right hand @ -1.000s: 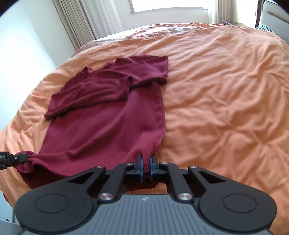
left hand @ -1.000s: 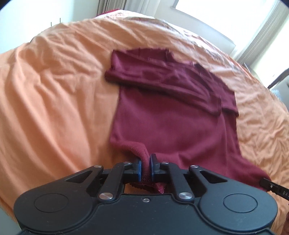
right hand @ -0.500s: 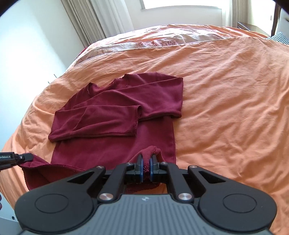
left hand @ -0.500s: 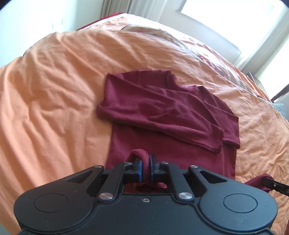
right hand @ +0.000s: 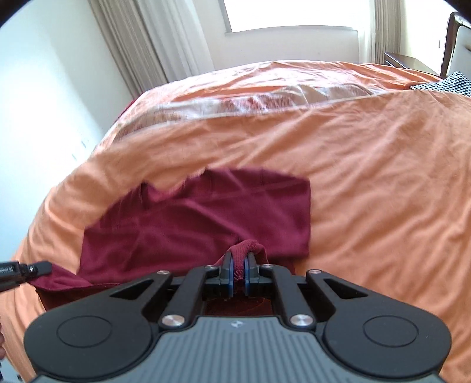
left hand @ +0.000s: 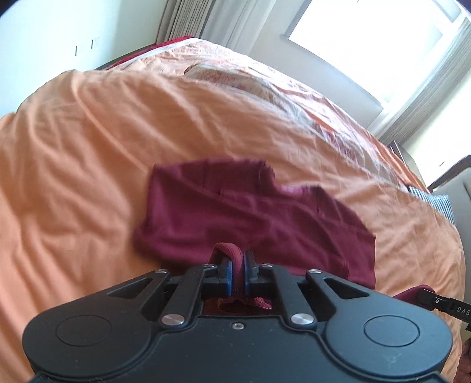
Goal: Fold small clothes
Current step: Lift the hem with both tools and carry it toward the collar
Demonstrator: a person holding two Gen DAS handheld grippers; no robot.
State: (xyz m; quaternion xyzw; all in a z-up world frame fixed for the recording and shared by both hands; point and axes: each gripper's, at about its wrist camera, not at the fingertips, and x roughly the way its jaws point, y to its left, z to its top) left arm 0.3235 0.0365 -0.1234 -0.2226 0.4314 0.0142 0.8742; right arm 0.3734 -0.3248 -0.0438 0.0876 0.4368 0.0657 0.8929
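Note:
A dark red long-sleeved top point(left hand: 241, 218) lies on the orange bed cover, its sleeves folded across the chest. My left gripper point(left hand: 237, 265) is shut on the left corner of its bottom hem, lifted over the body of the top. My right gripper point(right hand: 238, 262) is shut on the right hem corner, held likewise over the top point(right hand: 206, 224). The right gripper's tip shows at the lower right of the left wrist view point(left hand: 438, 303). The left gripper's tip, gripping cloth, shows at the left of the right wrist view point(right hand: 32, 269). The lower half of the top is hidden under the grippers.
The orange bed cover point(left hand: 88, 141) spreads wide on all sides, wrinkled. A patterned pillow point(right hand: 441, 84) and dark headboard point(right hand: 453, 44) stand at the far right. Curtains point(right hand: 153, 44) and a bright window point(right hand: 288, 14) lie beyond the bed; a white wall point(left hand: 59, 32) is at the left.
Both grippers have carried the hem corners up and forward over the top toward its collar. The lower body of the top has doubled over, and less of it shows.

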